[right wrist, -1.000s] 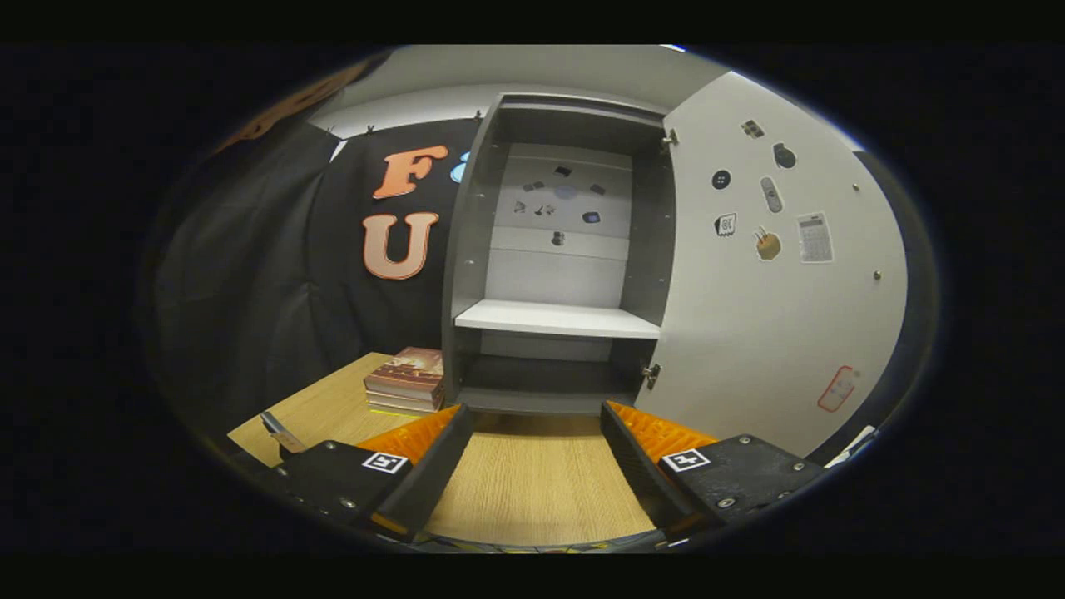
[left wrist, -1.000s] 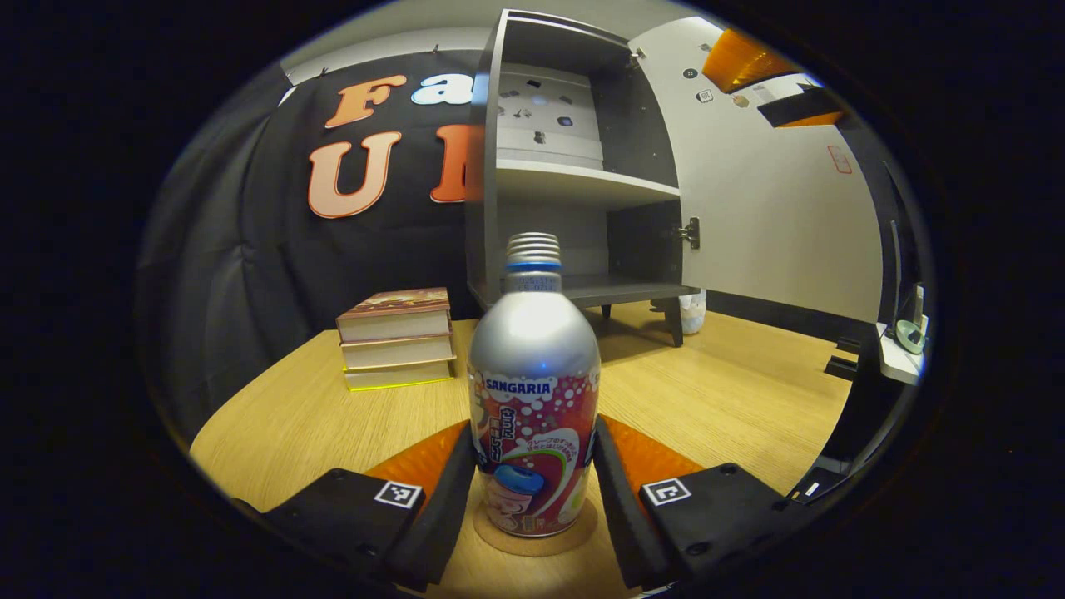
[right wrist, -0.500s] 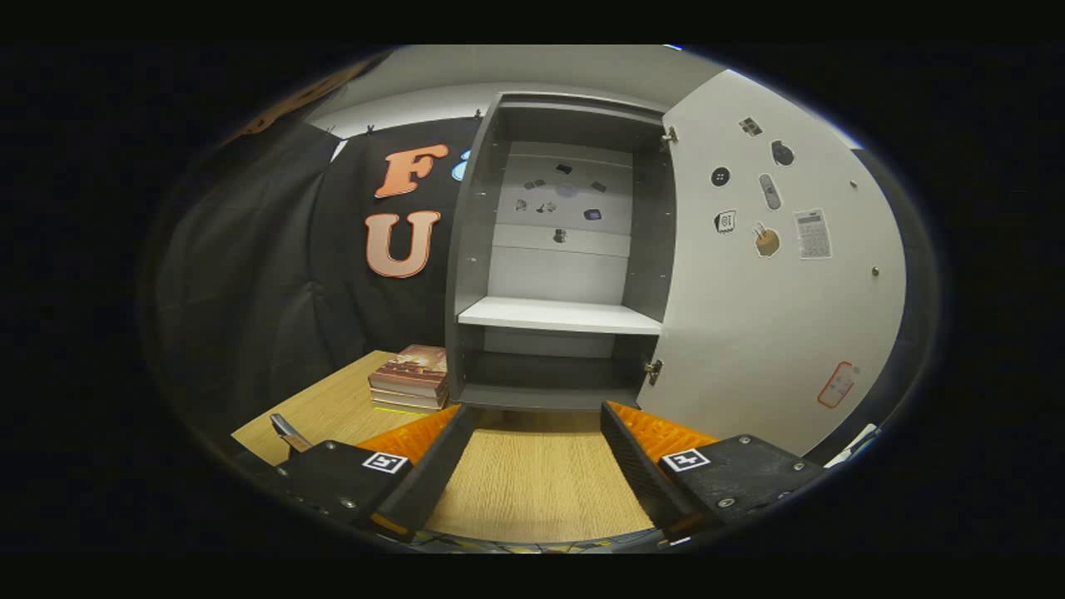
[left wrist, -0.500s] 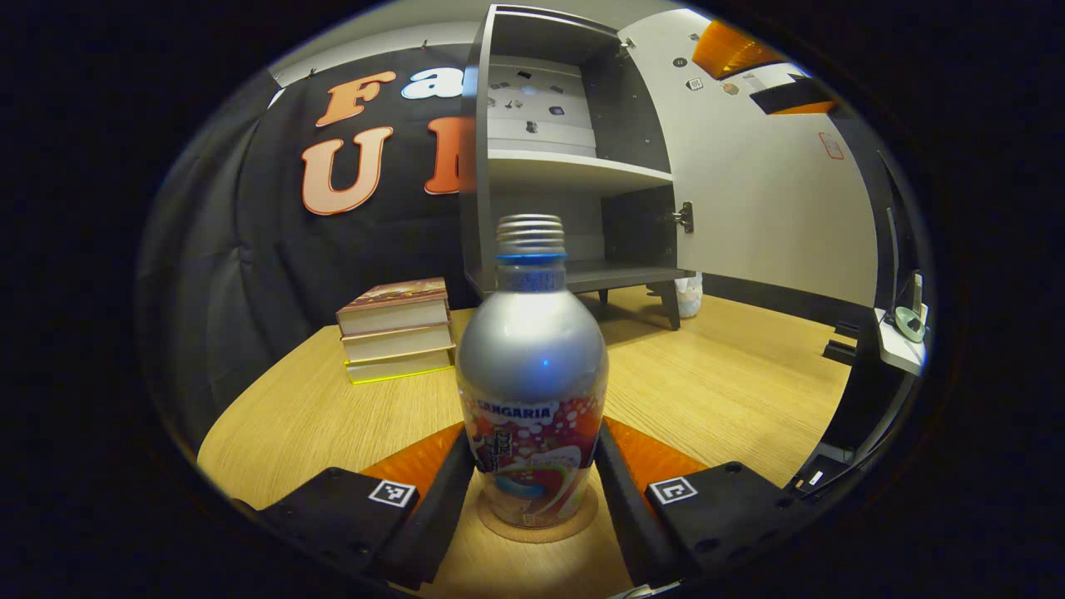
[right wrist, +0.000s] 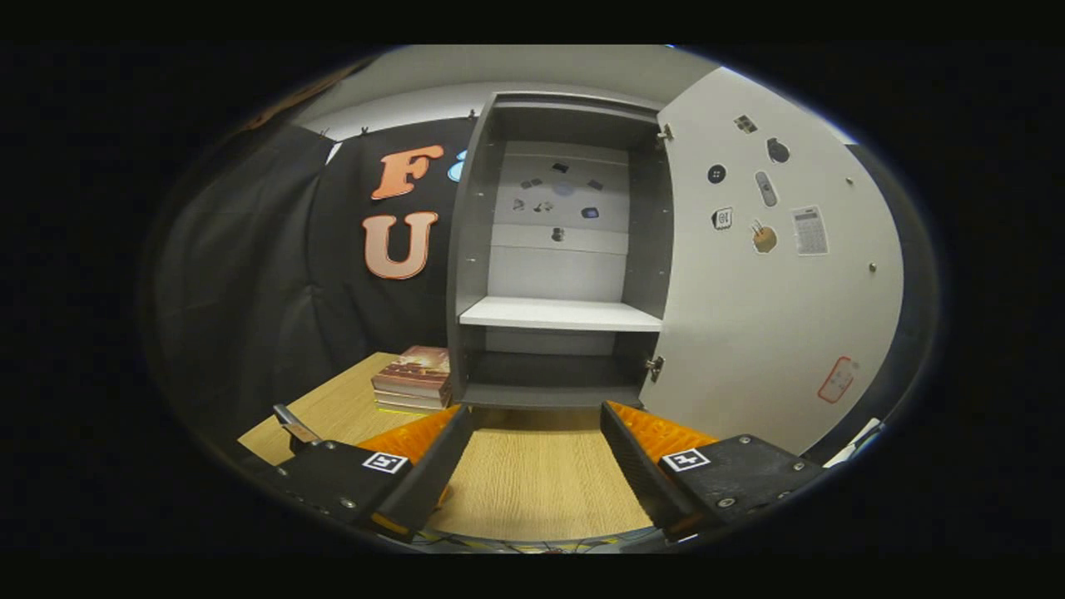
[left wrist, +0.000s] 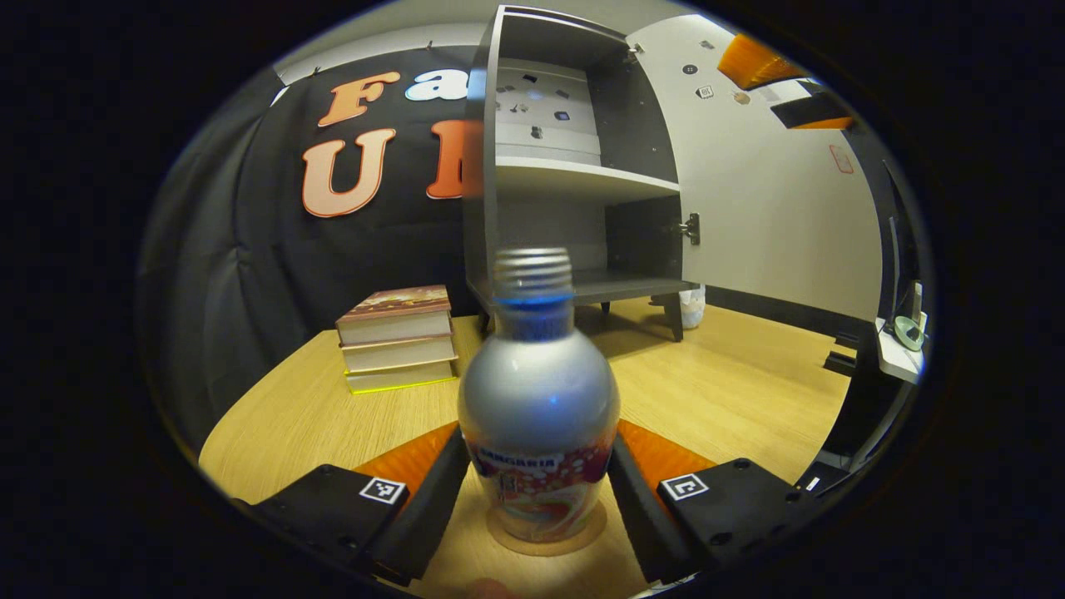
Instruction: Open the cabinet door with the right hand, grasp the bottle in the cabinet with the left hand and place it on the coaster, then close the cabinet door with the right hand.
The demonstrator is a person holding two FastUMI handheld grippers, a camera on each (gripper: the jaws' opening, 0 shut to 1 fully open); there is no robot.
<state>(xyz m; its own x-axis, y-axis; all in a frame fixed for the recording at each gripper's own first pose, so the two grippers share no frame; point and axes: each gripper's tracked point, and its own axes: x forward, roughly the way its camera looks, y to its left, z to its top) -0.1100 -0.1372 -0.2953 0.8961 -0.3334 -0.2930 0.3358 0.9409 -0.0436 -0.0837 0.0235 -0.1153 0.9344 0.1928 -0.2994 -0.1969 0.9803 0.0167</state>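
Here, operator, is how your two tools stand.

Bottle: the bottle [left wrist: 538, 416] stands upright on the round coaster [left wrist: 547, 538], in the near middle of the wooden surface [left wrist: 732, 391].

Left hand-held gripper: your left hand-held gripper [left wrist: 539, 491] has the bottle between its two fingers. Its jaws stand about a bottle's width apart, one finger on each side of the lower body. You cannot tell from the left gripper view whether the fingers press on the bottle or stand just off it.

Bottle to gripper: the bottle's shoulder and threaded neck rise well above the fingers; its base and the coaster show low between them.

Right hand-held gripper: your right hand-held gripper [right wrist: 537, 466] has its jaws wide and holds nothing; bare surface [right wrist: 541, 491] shows between the fingers. It points at the cabinet's lower part.

Cabinet: the cabinet [right wrist: 557, 249] stands at the far side of the surface, also seen in the left gripper view [left wrist: 574, 158]. Its white shelf [right wrist: 559, 314] is bare.

Cabinet door: the cabinet door [right wrist: 774, 291] is swung open to the right, hinged on the cabinet's right edge, apart from the right hand-held gripper.

Books: a stack of books [left wrist: 398, 337] lies left of the cabinet, far left of the bottle.
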